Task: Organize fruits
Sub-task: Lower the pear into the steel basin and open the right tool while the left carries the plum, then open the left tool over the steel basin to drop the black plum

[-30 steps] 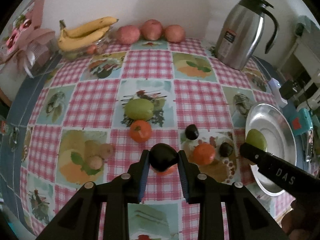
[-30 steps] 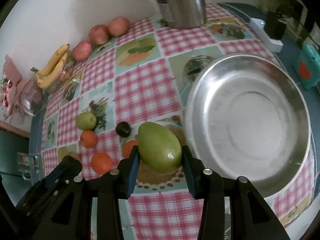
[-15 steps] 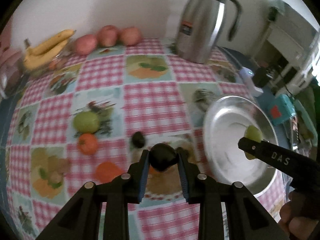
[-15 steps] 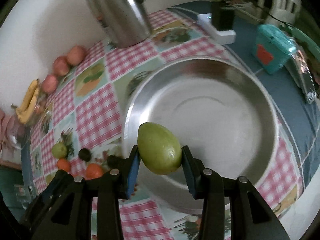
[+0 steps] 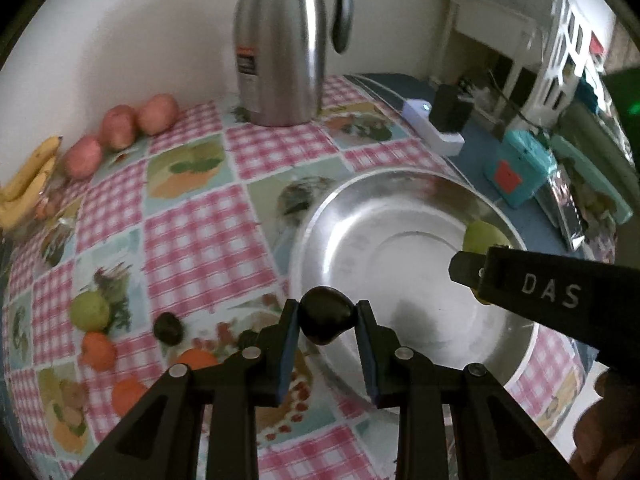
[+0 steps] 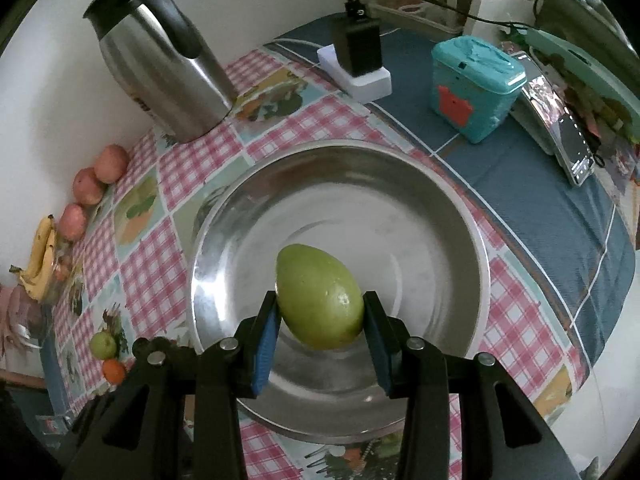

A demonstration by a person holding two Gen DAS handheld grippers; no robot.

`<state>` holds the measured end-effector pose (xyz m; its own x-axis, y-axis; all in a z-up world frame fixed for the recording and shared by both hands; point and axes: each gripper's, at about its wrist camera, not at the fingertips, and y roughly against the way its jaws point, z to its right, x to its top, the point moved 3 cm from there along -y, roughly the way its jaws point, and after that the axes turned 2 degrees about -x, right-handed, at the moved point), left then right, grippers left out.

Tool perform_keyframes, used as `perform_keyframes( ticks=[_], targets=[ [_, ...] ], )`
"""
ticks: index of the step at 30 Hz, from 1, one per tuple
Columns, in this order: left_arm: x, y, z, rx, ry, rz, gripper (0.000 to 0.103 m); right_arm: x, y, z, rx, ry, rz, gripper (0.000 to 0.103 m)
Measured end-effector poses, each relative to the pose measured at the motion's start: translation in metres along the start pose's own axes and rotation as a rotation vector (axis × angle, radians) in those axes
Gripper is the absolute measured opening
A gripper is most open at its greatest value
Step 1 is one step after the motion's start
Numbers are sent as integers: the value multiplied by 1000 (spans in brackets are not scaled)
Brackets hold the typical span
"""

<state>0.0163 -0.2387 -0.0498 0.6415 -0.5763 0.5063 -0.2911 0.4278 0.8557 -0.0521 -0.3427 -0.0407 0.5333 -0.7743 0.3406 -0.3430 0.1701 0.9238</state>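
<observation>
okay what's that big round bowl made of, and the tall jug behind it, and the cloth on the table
Bowl: likely stainless steel, brushed, with soft grey reflections and a bright rim.
Jug: polished steel body showing mirror streaks; its handle looks like black plastic.
Tablecloth: probably wipe-clean vinyl, printed pink check and fruit panels with a slight sheen, though the material isn't certain.

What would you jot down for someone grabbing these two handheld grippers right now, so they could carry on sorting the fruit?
Left gripper: shut on a dark fruit, held at the near rim of the steel bowl.
Right gripper: shut on a green mango, held over the bowl's middle.
Done: both fruits picked up; nothing lies in the bowl yet.
Left: set both down in the bowl, then likely fetch the loose green fruit, another dark fruit and the oranges from the checked cloth. Apples and bananas sit by the wall.
</observation>
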Motion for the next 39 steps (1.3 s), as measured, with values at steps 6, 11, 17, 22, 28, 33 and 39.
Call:
perform_keyframes(
  ticks=[6, 11, 17, 22, 28, 33, 39],
  targets=[
    [-7, -20, 10, 24, -50, -35, 30, 0, -13, -1, -19, -2, -37, 43],
    [-8, -21, 12, 31, -62, -35, 30, -4, -24, -1, -37, -4, -72, 43],
    [-8, -20, 11, 19, -53, -36, 31, -3, -22, -1, -50, 2, -63, 43],
    [-8, -18, 11, 9, -45, -46, 35, -2, -16, -2, -46, 6, -49, 43],
    [-6, -11, 11, 0, -36, -31, 49, 0, -11, -2, -40, -4, -33, 43],
    [-4, -4, 0, 23, -3, -27, 57, 1, -5, -3, -39, 1, -15, 45],
    [-9, -3, -36, 72, 141, -83, 63, 2, -4, -2, -55, 2, -11, 54]
  ],
)
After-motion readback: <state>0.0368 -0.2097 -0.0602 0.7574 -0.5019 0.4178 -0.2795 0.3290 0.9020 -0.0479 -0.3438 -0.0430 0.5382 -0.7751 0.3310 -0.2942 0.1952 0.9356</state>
